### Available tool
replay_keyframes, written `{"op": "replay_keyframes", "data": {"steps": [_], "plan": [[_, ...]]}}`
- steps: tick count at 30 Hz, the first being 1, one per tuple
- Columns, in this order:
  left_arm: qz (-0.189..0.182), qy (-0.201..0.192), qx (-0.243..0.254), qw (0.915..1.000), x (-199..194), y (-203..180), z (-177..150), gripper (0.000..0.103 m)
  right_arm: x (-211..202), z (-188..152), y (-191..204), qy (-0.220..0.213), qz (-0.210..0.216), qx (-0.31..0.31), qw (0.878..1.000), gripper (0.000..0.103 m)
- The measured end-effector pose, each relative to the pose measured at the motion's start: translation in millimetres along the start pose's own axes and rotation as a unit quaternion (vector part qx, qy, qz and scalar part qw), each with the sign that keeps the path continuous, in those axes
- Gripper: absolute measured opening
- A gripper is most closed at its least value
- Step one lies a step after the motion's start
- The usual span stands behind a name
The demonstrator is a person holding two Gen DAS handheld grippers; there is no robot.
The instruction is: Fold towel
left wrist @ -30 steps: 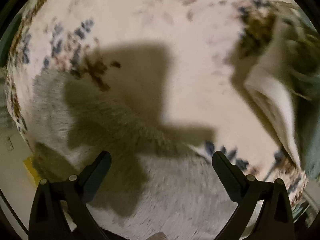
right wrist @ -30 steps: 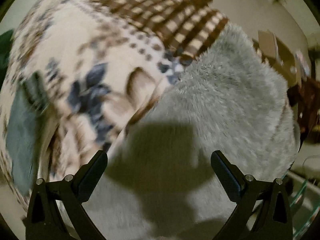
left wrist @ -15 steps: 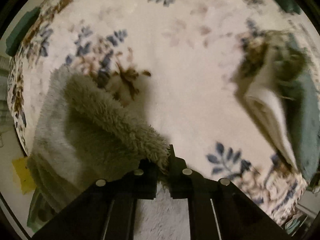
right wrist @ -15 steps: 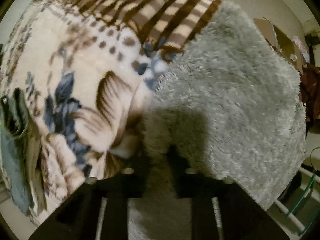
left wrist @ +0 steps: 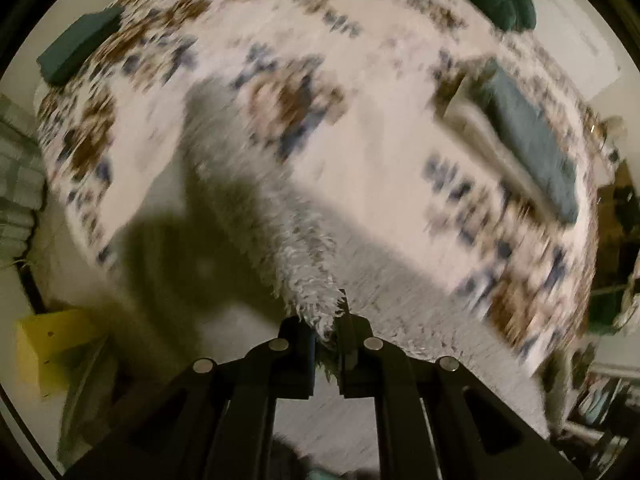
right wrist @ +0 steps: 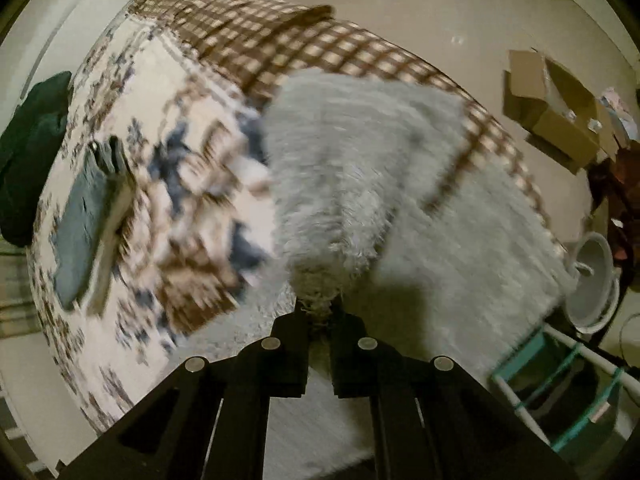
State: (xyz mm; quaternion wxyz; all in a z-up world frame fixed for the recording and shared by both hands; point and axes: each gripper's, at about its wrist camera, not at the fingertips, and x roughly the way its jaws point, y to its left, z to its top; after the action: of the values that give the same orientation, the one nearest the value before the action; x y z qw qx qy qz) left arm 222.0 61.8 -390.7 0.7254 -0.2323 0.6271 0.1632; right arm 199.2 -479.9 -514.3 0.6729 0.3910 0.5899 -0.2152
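A cream blanket printed with blue and brown flowers (left wrist: pixel 392 184) covers the bed and fills most of both views; in the right wrist view its far part, at the top of the frame, turns to a brown and cream check (right wrist: pixel 280 36). Both pictures are smeared by motion blur.

The shaggy grey towel (left wrist: pixel 304 264) lies on this blanket low in the frame and rises in a tented ridge toward each camera. In the left wrist view the ridge runs from the centre left down to the bottom centre, where the black left gripper (left wrist: pixel 327 330) has its jaws pressed together on a tuft of the pile. In the right wrist view the towel (right wrist: pixel 360 160) spreads across the centre and right, and the black right gripper (right wrist: pixel 318 314) is likewise clamped on a pinched corner at the bottom centre.

A folded blue-grey cloth on a pale one (left wrist: pixel 532 140) sits on the blanket at the right of the left view, and at the left of the right view (right wrist: pixel 84 224). A dark green bundle (right wrist: pixel 28 168) lies at the far left edge. Open cardboard boxes (right wrist: pixel 560 108) stand on the floor at upper right, with a white bucket (right wrist: pixel 596 280) below them.
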Motion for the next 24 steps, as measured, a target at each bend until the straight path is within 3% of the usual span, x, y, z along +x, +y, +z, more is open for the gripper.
{"op": "replay_keyframes", "data": {"steps": [2, 7, 10, 14, 16, 17, 18, 20, 21, 22, 23, 24], "plan": [[0.017, 0.027, 0.001, 0.9995, 14.1, 21.4, -28.7, 0.005, -6.0, -21.2, -35.1, 0.01, -0.012, -0.002, 1.0, 0.007], [0.053, 0.088, -0.009, 0.9947, 72.2, 55.6, -70.7, 0.005, 25.6, -65.4, -98.4, 0.045, -0.066, 0.002, 0.997, 0.007], [0.079, 0.107, -0.008, 0.9911, 108.2, 67.9, -77.7, 0.006, 53.5, -81.3, -122.5, 0.07, -0.089, 0.006, 0.994, 0.007], [0.078, 0.122, -0.025, 0.9892, 123.6, 74.7, -73.6, 0.009, 73.0, -89.5, -128.8, 0.089, -0.106, -0.02, 0.99, 0.007], [0.047, 0.108, -0.045, 0.992, 111.3, 77.2, -70.5, 0.01, 78.5, -90.9, -130.8, 0.114, -0.097, -0.023, 0.989, 0.011], [0.032, 0.095, -0.052, 0.9936, 101.0, 77.2, -68.4, 0.01, 78.1, -91.9, -129.7, 0.12, -0.088, -0.025, 0.988, 0.019], [0.021, 0.086, -0.055, 0.9945, 92.5, 77.0, -66.3, 0.012, 75.5, -92.7, -127.9, 0.123, -0.079, -0.029, 0.989, 0.033], [0.003, 0.057, -0.067, 0.9961, 71.2, 77.8, -59.7, 0.026, 68.7, -95.1, -123.7, 0.121, -0.065, -0.04, 0.99, 0.051], [-0.005, 0.042, -0.072, 0.9965, 63.5, 79.1, -56.0, 0.042, 62.1, -99.1, -120.5, 0.12, -0.054, -0.053, 0.99, 0.06], [-0.008, 0.029, -0.074, 0.9968, 56.8, 79.5, -50.4, 0.072, 60.3, -100.0, -113.5, 0.118, -0.05, -0.06, 0.99, 0.063], [-0.005, 0.016, -0.073, 0.9972, 51.4, 78.6, -43.0, 0.086, 56.3, -104.0, -108.5, 0.116, -0.047, -0.07, 0.99, 0.069], [-0.001, -0.005, -0.066, 0.9978, 47.6, 75.5, -33.1, 0.094, 51.9, -108.2, -100.3, 0.115, -0.043, -0.082, 0.989, 0.072]]}}
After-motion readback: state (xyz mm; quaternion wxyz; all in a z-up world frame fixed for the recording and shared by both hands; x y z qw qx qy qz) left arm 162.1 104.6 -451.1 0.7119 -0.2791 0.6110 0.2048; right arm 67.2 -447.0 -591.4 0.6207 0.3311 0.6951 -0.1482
